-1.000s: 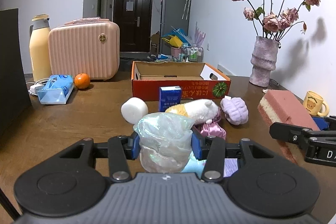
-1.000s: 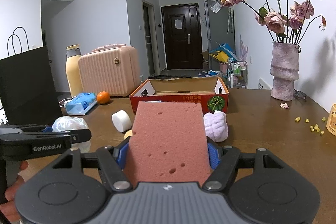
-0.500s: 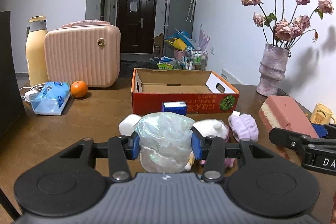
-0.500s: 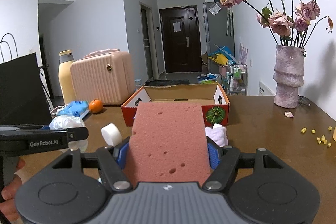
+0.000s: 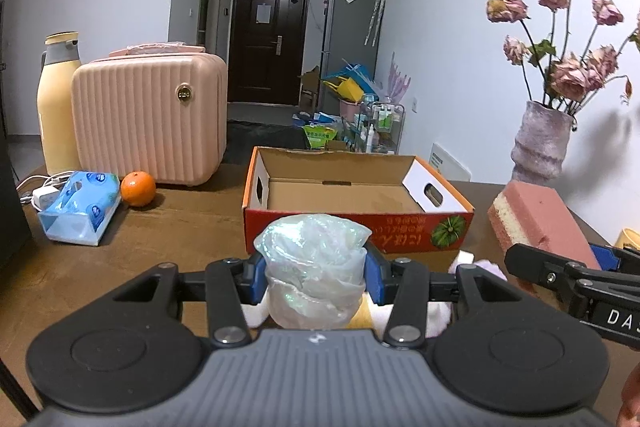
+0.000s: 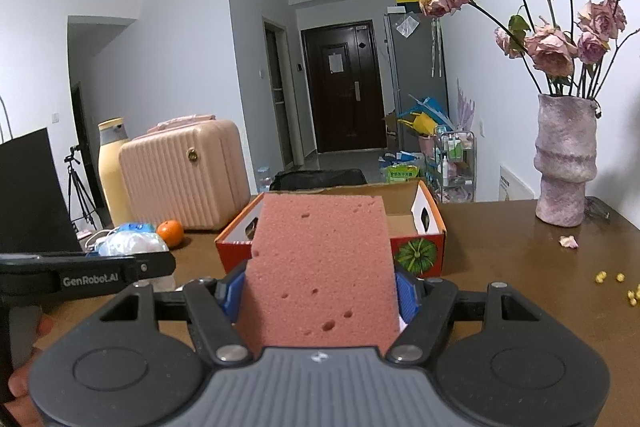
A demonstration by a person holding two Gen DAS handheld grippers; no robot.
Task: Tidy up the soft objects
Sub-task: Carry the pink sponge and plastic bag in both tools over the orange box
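Note:
My left gripper [image 5: 315, 277] is shut on a crumpled clear plastic bag [image 5: 316, 267] and holds it above the table, just in front of the open orange cardboard box [image 5: 344, 187]. My right gripper [image 6: 320, 293] is shut on a pink sponge [image 6: 320, 267], also raised, in front of the same box [image 6: 424, 227]. The sponge shows in the left wrist view [image 5: 540, 223] at the right; the bag shows in the right wrist view [image 6: 132, 243] at the left. Other soft items lie mostly hidden under the left gripper.
A pink case [image 5: 148, 119], a yellow flask [image 5: 58, 103], a blue tissue pack [image 5: 80, 213] and an orange [image 5: 138, 189] stand at the back left. A vase of dried roses [image 6: 564, 167] stands at the right. Yellow crumbs [image 6: 616, 283] lie on the table.
Both grippers have risen and moved toward the cardboard box with their loads. The soft items on the table have dropped out of sight below the left gripper.

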